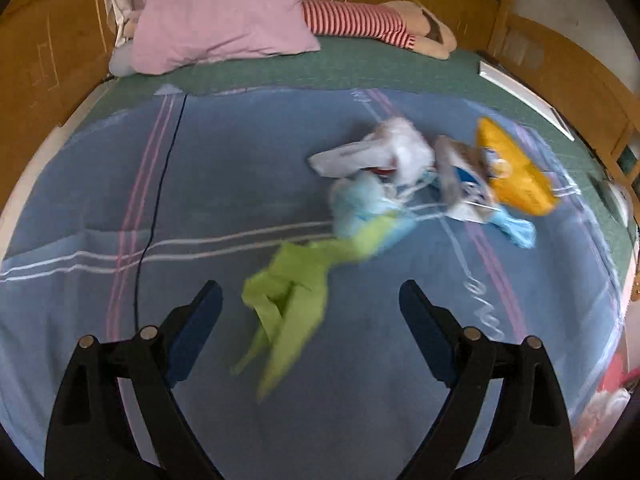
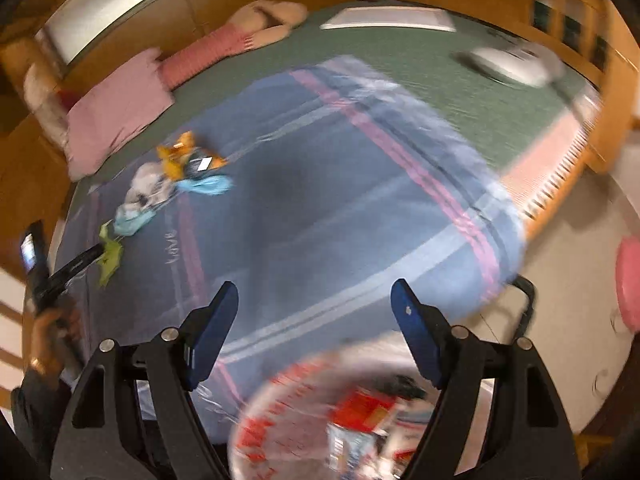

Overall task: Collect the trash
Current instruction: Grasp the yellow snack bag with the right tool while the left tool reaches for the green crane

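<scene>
Left wrist view: the left hand-held gripper [image 1: 310, 294] is hanging spread apart over a green wrapper [image 1: 288, 300] lying on the blue blanket [image 1: 100, 208], with white bag [image 1: 384, 152], yellow packet [image 1: 516, 176] and pink pillow [image 1: 220, 20] lying beyond. Right wrist view: the right hand-held gripper [image 2: 314, 294] is gaping empty above a clear trash bag [image 2: 320, 420].

On the bed lie one green wrapper [image 1: 292, 304], two light blue bags [image 1: 360, 208], one white bag [image 1: 384, 152], one yellow packet [image 1: 516, 172] and one carton [image 1: 460, 180]. There is one pink pillow [image 1: 220, 20] and one blue blanket [image 1: 200, 200].
</scene>
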Demonstrator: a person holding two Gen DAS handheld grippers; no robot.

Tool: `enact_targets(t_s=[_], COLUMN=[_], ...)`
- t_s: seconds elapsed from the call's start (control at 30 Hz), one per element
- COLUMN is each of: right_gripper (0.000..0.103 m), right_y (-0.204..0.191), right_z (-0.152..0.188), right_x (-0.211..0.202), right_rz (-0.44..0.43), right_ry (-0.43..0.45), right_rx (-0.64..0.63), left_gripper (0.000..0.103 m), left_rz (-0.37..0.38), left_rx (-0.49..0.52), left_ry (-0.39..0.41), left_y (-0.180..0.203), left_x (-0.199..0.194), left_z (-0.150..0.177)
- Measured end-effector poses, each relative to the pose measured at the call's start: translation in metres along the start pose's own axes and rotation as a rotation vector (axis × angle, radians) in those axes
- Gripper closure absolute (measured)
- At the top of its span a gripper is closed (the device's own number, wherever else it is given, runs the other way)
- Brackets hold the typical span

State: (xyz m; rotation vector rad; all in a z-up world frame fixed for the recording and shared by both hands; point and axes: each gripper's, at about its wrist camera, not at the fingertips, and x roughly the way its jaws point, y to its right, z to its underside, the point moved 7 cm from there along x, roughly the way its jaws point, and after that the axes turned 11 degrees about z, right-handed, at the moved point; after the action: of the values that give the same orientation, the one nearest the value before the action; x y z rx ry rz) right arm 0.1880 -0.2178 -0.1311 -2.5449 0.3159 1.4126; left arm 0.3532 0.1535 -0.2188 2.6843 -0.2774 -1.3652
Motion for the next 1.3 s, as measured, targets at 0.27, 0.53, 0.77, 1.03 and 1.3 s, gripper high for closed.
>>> enact_targets(t_s=[0.27,0.53,0.77,1.03,1.3], right_gripper=[0.026,0.023,0.097,0.098,0.031], right_y=[-0.124,-0.213,-0.228,-0.228,-0.223], right_z=[-0.064,-0.132,-0.112,-0.033,0.001], right_x=[0.045,0.137,0.176,0.103,0.051], right_rz=[-0.041,0.099,0.094,-0.112,-0.318], right_ry=[0.100,0.169,0.065,-0.040,-0.033], right_rx=[-0.188,-0.353,-0.427,-0.637,-0.644], left_gripper=[0.069,0.080,0.088,0.090,0.090], left_rz=[0.013,0.134,0.129,0.144,0.109], left_rx=[0.043,-0.114,-0.142,-0.193,-0.287], left_ry=[-0.156,-0.104,-0.084,-0.054,-0.065], left_y=[-0.001,0.018,0.002,-0.015,-0.045], left_x=[0.036,-0.055,-0.076,-0.094,-0.094], left_z=[0.021,0.041,0.056,0.056,0.067])
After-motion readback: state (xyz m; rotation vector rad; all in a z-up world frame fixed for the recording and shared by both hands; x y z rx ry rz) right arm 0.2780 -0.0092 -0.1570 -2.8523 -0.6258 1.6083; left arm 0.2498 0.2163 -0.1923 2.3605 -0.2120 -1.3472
